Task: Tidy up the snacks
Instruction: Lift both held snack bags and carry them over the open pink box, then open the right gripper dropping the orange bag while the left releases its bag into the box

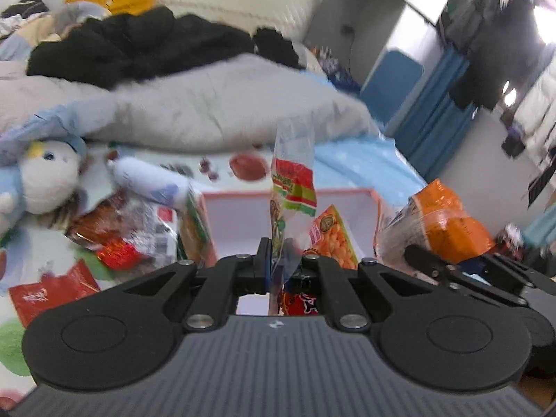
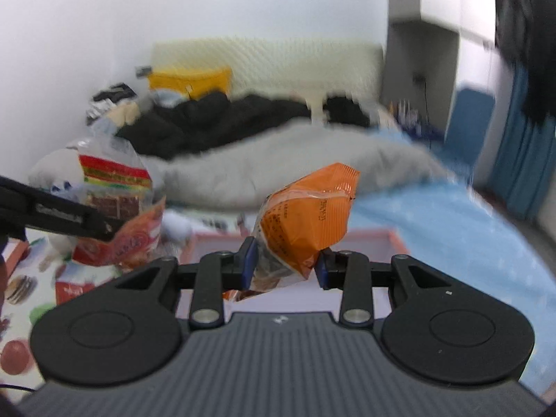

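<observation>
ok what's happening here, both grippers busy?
Yes. The left gripper is shut on a clear plastic snack bag with a red and green label, held upright above the pink-rimmed white box on the bed. The right gripper is shut on a puffy orange foil snack bag, also over that box. Both bags hang in the air, not yet dropped in. More red snack packets lie loose on the fruit-print sheet to the left.
</observation>
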{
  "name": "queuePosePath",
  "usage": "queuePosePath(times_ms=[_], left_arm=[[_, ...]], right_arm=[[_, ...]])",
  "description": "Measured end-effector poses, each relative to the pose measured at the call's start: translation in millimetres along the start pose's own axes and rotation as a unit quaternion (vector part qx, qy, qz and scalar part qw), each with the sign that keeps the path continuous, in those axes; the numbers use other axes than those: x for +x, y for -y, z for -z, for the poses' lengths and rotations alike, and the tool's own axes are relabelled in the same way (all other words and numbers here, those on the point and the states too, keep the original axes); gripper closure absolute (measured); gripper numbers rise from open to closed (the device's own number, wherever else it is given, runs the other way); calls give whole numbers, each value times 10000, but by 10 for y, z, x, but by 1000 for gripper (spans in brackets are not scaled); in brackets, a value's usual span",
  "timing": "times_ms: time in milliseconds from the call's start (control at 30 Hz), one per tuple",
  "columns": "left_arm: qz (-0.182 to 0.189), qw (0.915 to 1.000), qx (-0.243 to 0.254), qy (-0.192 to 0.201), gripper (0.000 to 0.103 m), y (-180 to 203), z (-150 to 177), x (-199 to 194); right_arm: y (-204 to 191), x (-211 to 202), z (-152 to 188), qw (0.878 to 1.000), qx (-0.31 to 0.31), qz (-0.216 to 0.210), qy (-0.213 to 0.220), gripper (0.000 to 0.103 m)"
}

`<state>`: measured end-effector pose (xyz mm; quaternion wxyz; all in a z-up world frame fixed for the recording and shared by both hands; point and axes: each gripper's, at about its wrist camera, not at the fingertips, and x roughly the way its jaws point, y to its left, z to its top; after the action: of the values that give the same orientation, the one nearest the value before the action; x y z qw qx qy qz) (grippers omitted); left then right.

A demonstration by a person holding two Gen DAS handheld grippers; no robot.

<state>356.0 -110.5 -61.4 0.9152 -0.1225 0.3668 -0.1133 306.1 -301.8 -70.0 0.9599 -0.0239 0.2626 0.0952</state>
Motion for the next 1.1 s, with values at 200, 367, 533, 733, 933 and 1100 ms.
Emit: queuePosePath(times_ms=[200, 367, 533, 733, 933, 1100], left_arm=[[-177, 9977, 217, -624, 95, 169, 145, 487], [-133, 9954, 169, -931, 95, 153, 233, 755], [0, 9959, 82, -895, 92, 131, 256, 825], [-322, 9976, 144, -593, 40, 136, 216, 705], [-280, 9988, 320, -227, 40, 172, 127, 402], [-251, 9984, 483, 170, 40, 172, 57, 27]], right_arm=[[312, 512, 387, 9961, 135, 184, -857, 66], [382, 764, 559, 9910, 144, 185, -1320, 65], [393, 821, 618, 9900, 185, 110, -1395, 64], [526, 655, 631, 9914, 366, 179, -1246, 44], [480, 424, 473, 9953, 395, 63, -885, 44], [322, 150, 230, 9985, 359, -98, -392, 44]])
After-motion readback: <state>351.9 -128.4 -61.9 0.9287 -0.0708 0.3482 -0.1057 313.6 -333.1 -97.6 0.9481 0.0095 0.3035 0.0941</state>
